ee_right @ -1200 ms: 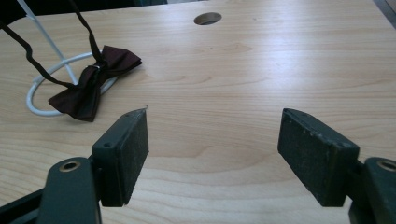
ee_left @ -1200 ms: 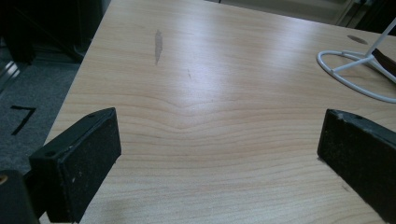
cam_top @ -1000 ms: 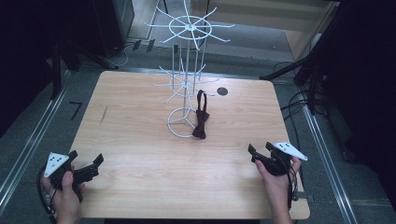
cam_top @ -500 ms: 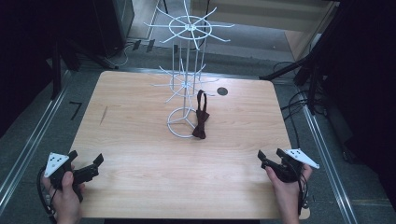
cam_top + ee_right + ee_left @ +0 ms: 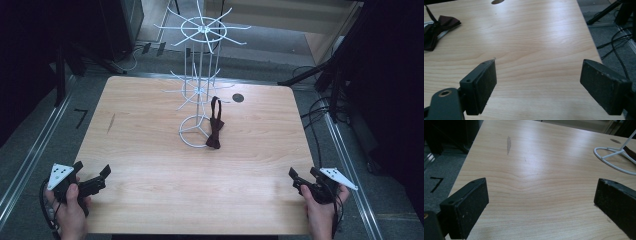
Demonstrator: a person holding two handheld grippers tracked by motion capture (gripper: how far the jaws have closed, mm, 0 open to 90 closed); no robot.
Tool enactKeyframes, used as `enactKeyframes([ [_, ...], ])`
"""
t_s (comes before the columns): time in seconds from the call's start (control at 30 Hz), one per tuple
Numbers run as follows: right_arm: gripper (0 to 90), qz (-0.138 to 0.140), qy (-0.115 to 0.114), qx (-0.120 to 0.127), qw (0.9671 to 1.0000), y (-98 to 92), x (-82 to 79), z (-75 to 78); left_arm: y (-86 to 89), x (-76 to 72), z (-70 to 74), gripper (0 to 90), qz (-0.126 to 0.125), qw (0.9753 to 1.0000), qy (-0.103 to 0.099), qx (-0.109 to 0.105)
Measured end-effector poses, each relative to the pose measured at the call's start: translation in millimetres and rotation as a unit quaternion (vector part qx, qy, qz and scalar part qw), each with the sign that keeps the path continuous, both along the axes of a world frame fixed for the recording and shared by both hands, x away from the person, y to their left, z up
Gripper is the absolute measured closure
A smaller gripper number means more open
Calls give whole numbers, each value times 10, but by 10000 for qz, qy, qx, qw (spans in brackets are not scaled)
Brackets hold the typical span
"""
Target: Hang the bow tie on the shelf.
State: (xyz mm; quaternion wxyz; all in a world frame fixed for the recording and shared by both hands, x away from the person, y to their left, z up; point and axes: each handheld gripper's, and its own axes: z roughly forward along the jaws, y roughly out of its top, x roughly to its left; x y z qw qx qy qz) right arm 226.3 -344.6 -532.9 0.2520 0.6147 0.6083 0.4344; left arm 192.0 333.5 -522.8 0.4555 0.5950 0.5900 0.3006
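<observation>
The left tool (image 5: 91, 179) sits at the near left corner of the surface (image 5: 150, 150), held in a hand (image 5: 70, 212), with its jaws spread wide and nothing between them. In the left gripper view the two black pads (image 5: 465, 207) stand well apart over bare wood grain, and a dark smudge (image 5: 508, 143) marks the wood farther off. The grey three-cornered plate (image 5: 60, 174) rides on top of this tool.

The right tool (image 5: 304, 179) is at the near right corner, also held in a hand (image 5: 320, 212), and its jaws are likewise spread with nothing in them. In the right gripper view its pads (image 5: 482, 85) frame empty wood close to the right edge of the surface (cables (image 5: 614, 42) lie on the floor beyond that edge).

Toward the middle of the surface, a little to the far side, stands a white wire rack (image 5: 199, 85) with a ring base (image 5: 194, 132), an upright stem and two tiers of radiating arms. A dark red bow tie (image 5: 216, 127) hangs on its strap from a lower arm, its bow resting on the surface just beside the ring base on the right. Both tools are well apart from it. A small dark round hole (image 5: 238, 98) lies in the surface near the far edge, right of the rack.

A black mark shaped like a 7 (image 5: 80, 117) is on the floor to the left.
</observation>
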Motion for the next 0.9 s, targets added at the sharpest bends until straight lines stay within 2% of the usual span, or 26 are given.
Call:
enactKeyframes([
  [0.47,144,-304,83,-73,9995,-344,-155,-76,3,0,0,0,6,10000,8,-9],
  [0.9,145,-448,206,-55,9988,-539,-297,-157,3,0,1,0,7,10000,12,-8],
])
